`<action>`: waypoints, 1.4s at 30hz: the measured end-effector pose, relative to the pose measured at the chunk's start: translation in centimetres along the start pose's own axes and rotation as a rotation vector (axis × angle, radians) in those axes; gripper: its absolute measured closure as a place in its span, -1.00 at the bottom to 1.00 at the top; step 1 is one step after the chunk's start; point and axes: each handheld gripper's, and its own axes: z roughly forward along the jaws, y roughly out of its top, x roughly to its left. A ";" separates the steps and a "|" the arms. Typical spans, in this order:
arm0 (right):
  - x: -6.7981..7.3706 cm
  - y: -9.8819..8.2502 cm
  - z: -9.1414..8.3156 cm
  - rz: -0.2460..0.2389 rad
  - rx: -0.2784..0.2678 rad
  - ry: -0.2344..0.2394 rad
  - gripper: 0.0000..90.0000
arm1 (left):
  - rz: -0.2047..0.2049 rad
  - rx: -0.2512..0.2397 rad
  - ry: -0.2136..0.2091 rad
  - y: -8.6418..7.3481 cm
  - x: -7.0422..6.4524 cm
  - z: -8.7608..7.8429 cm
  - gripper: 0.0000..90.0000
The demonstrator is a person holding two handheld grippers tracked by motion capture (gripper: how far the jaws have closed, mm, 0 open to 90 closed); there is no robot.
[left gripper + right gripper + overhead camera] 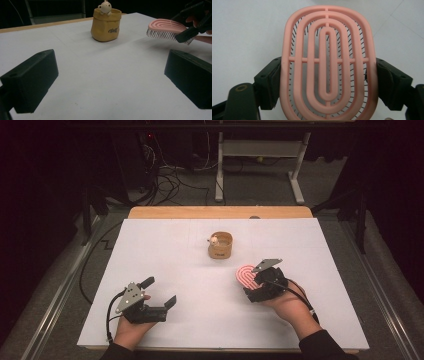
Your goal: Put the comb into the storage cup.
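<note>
Both tools were matte black plastic, handheld. Left tool [160, 292]: two chunky rectangular jaw blocks, each with a small round hole near the top edge, grey three-cornered plate with dark holes bolted on top, black cable looping off the back. Right tool [256, 287]: same build, same grey plate on top, black cable trailing along the forearm. Its jaw blocks had bevelled corners and small recessed screw holes; a brass-coloured ring was set in the left housing. Left hand [131, 327] and right hand [285, 306] were bare, with dark sleeves at the wrists.
</note>
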 end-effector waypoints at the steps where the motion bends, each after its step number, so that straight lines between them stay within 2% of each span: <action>1: -0.1 0.0 -0.1 0.006 -0.001 -0.002 -0.55 | 0.002 0.001 0.000 0.0 0.0 0.0 -1.00; 10: -0.9 -0.7 -1.2 0.014 -0.002 -0.023 -0.55 | 0.000 0.004 -0.007 0.0 0.0 0.1 -1.00; 19: -0.9 -1.6 -1.1 0.042 -0.075 -0.030 -0.55 | -0.001 0.011 -0.015 0.0 -0.1 0.2 -1.00; 28: -0.7 -1.7 -1.6 0.068 -0.199 -0.059 -0.55 | -0.002 0.018 -0.020 -0.1 -0.2 0.3 -1.00; 30: -0.6 -1.6 -1.6 0.061 -0.223 -0.076 -0.55 | -0.001 0.019 -0.019 -0.1 -0.2 0.3 -1.00; 32: -0.5 -1.6 -1.6 0.078 -0.250 -0.069 -0.55 | 0.002 0.017 -0.017 0.0 -0.2 0.2 -1.00; 33: -0.4 -1.6 -1.7 0.079 -0.283 -0.084 -0.55 | 0.000 0.016 -0.019 0.0 -0.2 0.2 -1.00; 35: -0.3 -1.6 -1.7 0.080 -0.298 -0.088 -0.55 | 0.000 0.018 -0.020 -0.1 -0.2 0.2 -1.00; 38: -0.4 -1.6 -1.9 0.109 -0.351 -0.081 -0.55 | -0.001 0.024 -0.022 -0.1 -0.2 0.3 -1.00; 39: -0.3 -1.4 -2.2 0.119 -0.388 -0.089 -0.55 | 0.000 0.022 -0.023 -0.1 -0.2 0.3 -1.00; 40: -0.3 -1.4 -2.2 0.119 -0.388 -0.089 -0.55 | 0.003 0.025 -0.024 -0.1 -0.3 0.3 -1.00; 42: -0.3 -1.3 -2.4 0.134 -0.423 -0.084 -0.55 | 0.003 0.028 -0.024 -0.1 -0.2 0.3 -1.00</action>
